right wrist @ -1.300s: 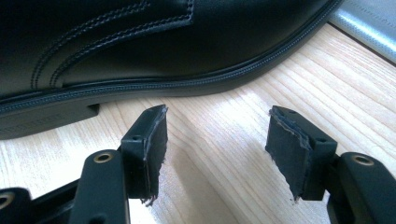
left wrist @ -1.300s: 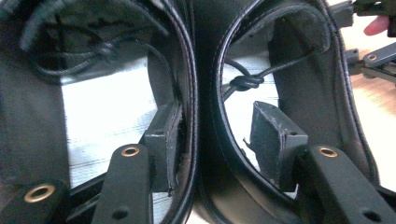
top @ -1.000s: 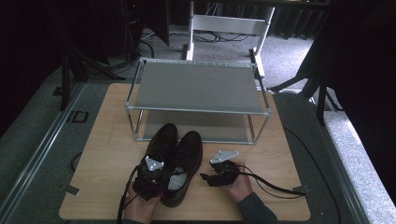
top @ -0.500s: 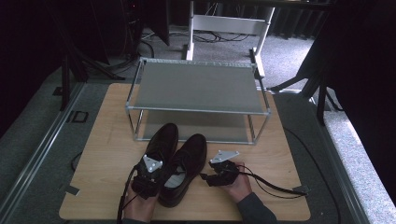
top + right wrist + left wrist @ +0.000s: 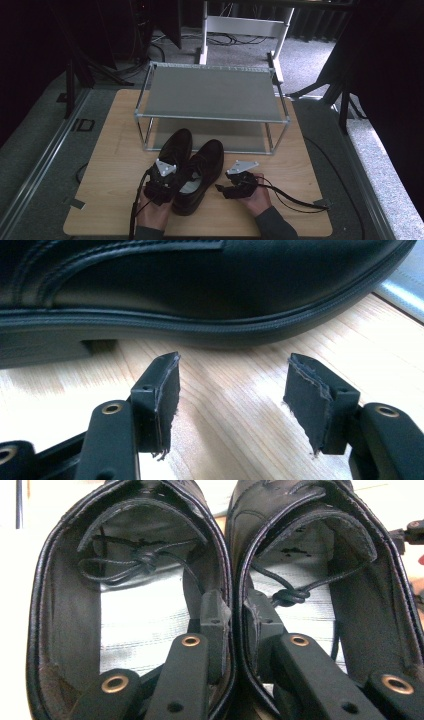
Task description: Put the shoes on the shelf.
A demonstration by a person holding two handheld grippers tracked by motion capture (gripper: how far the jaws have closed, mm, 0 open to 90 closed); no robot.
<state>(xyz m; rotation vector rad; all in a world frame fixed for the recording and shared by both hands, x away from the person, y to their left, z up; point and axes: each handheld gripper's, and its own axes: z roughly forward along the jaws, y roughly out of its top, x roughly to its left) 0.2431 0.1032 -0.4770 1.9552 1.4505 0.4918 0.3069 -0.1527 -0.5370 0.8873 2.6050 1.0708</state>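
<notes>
Pair of black shoes (image 5: pixel 192 167) is sitting side by side on the wooden surface (image 5: pixel 110 165), lower centre of the high view, just in front of the two-tier rack (image 5: pixel 212 95). Toes are pointing toward the rack, heels toward the person, so the long axis is running from the bottom of the frame toward the top.

Left hand-held gripper (image 5: pixel 231 615) is clamping both shoes at once: one jaw is sitting inside the left shoe (image 5: pixel 130 595), the other inside the right shoe (image 5: pixel 320 590), and the two adjoining inner walls are pinched between them at the heel end. Laces are lying loose inside both shoes. In the high view this hand-held gripper (image 5: pixel 162 180) is sitting over the heel openings, at the near end of the pair.

Right hand-held gripper (image 5: pixel 230 385) is standing open and empty, jaws well apart, resting low over the surface. The right shoe's outer side and sole edge (image 5: pixel 200 295) are lying just beyond its jaws, crosswise to them. In the high view it (image 5: pixel 240 182) is sitting just to the right of the pair, near but apart.

Judgement: the left one is already holding the pair, and the rack lies straight ahead along the shoes' long axis. The coming move is probably a lift and forward carry toward a rack shelf, toes leading. The pinch is at the heels only, so the toes may droop.
</notes>
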